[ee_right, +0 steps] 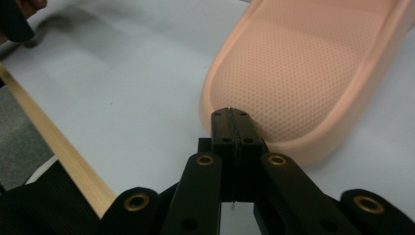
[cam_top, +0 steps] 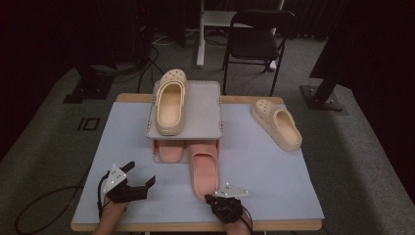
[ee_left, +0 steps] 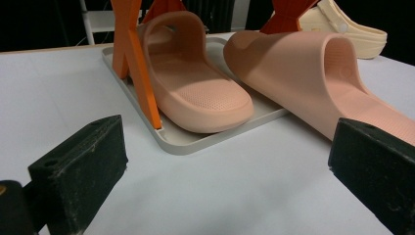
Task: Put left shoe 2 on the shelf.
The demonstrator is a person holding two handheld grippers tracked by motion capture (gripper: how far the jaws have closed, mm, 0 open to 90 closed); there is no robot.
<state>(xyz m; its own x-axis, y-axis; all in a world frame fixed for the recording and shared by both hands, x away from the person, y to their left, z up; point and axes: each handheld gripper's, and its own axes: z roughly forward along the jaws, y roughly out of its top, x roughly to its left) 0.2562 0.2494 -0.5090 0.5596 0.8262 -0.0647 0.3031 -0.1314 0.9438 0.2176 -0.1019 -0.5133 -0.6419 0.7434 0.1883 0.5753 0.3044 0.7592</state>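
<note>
Table (cam_top: 274, 176); pink slide (cam_top: 204, 169) heel toward person

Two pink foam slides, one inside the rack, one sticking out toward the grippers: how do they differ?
The pink slide inside the rack sits fully on the grey bottom tray; the pink slide sticking out lies mostly on the pale blue table mat. The first is untouched; the second has the shut right gripper at its heel rim. Both share colour, shape and a dotted footbed.
</note>
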